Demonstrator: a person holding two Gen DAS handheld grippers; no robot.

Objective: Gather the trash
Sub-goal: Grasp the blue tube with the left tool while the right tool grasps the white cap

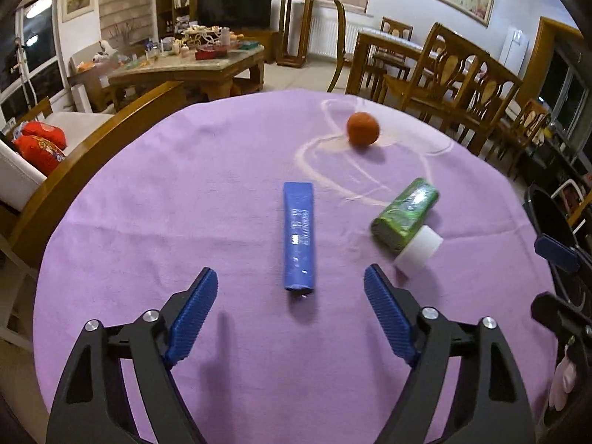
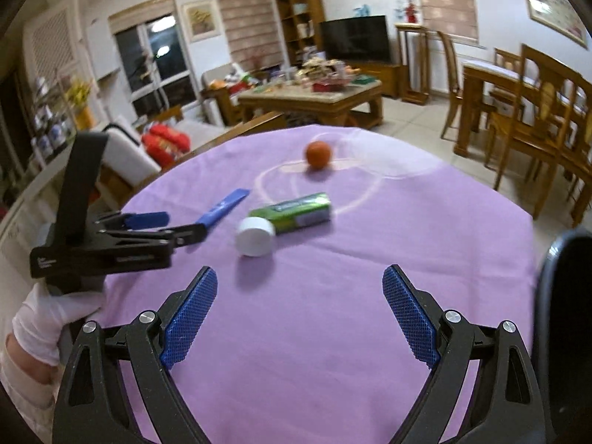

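On the purple tablecloth [image 1: 185,222] lies a flat blue packet [image 1: 299,236], lengthwise straight ahead of my left gripper [image 1: 290,271], which is open and empty just short of it. To the right lie a green packet [image 1: 405,212] and a white cylinder [image 1: 418,249] touching it; farther back sits an orange ball [image 1: 363,128]. In the right wrist view my right gripper [image 2: 300,271] is open and empty over bare cloth, short of the white cylinder [image 2: 255,236], green packet [image 2: 296,212], blue packet [image 2: 224,209] and orange ball [image 2: 318,153]. The left gripper [image 2: 181,225] shows there by the blue packet.
A black bin [image 1: 547,214] stands off the table's right edge, also dark at the right wrist view's right side [image 2: 566,296]. A white-gloved hand [image 2: 48,318] holds the left gripper. Wooden chairs [image 1: 462,81], a sofa arm [image 1: 92,155] and a cluttered coffee table [image 1: 192,63] surround the table.
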